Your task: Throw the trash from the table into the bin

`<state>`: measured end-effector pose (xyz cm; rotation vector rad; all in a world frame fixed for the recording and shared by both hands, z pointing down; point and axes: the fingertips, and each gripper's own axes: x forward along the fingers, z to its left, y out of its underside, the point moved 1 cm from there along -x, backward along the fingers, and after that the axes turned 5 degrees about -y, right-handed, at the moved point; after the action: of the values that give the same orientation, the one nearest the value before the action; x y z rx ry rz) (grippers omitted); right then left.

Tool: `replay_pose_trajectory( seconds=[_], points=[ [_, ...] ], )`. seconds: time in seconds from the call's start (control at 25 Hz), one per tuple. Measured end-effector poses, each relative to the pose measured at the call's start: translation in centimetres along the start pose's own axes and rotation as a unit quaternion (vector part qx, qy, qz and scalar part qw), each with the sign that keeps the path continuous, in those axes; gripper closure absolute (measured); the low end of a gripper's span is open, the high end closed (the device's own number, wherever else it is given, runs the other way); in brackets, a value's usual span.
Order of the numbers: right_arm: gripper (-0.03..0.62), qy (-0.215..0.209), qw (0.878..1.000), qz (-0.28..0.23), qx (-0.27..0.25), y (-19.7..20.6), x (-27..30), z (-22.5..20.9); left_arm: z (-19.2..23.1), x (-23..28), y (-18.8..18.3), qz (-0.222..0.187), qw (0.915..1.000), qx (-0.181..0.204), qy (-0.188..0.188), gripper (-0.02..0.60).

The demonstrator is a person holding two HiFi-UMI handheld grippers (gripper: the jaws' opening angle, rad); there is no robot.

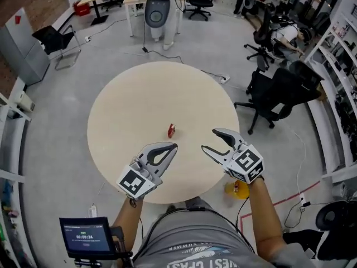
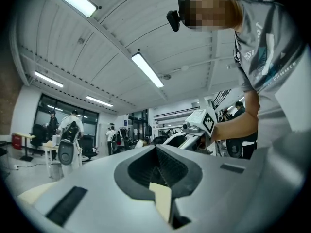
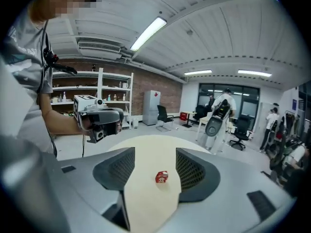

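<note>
A small red piece of trash (image 1: 172, 130) lies near the middle of the round beige table (image 1: 139, 94). My right gripper (image 1: 210, 139) hovers over the table's near right edge, to the right of the trash, open with nothing between its fingers. In the right gripper view the red trash (image 3: 162, 177) shows on the tabletop ahead, in line with the gap of the open right gripper (image 3: 154, 165). My left gripper (image 1: 172, 147) hangs over the near edge, just short of the trash, shut and empty. In the left gripper view the left gripper (image 2: 156, 150) points up at the room.
A yellow object (image 1: 239, 189) stands on the floor under the table's near right edge. Black office chairs (image 1: 276, 94) crowd the right side. A tablet (image 1: 86, 236) sits at my lower left. A white machine (image 1: 157, 11) and desks stand beyond the table.
</note>
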<state>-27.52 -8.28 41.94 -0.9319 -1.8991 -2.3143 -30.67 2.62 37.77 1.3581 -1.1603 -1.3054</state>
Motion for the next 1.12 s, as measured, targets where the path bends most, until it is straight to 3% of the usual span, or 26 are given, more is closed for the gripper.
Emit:
replay_pose_trajectory(
  seconds=[0.24,0.48,0.64,0.88,1.0,1.12],
  points=[
    [0.304,-0.107,0.993,0.053,-0.001,2.5,12.7,-1.7,4.9,-2.6,3.0,0.036,0.9957,-0.016,-0.084,0.54],
    [0.235,-0.176,0.974,0.14,-0.017,6.8,22.2,-1.3,7.5,-5.1,5.1,0.064,0.9861,-0.049,-0.146,0.54],
    [0.235,-0.183,0.962,0.2,-0.041,10.1,26.0,-2.0,8.7,-6.3,6.2,0.072,0.9786,-0.074,-0.178,0.54],
    [0.235,-0.198,0.947,0.244,-0.066,13.2,29.1,-3.0,9.5,-7.2,7.4,0.086,0.9713,-0.093,-0.201,0.54],
    [0.235,-0.224,0.928,0.269,-0.123,14.3,29.7,-2.4,9.8,-7.6,7.5,0.088,0.9693,-0.097,-0.208,0.54],
    [0.235,-0.253,0.887,0.302,-0.239,15.7,29.9,-2.2,10.2,-7.9,7.8,0.09,0.9669,-0.103,-0.216,0.54]
  ],
)
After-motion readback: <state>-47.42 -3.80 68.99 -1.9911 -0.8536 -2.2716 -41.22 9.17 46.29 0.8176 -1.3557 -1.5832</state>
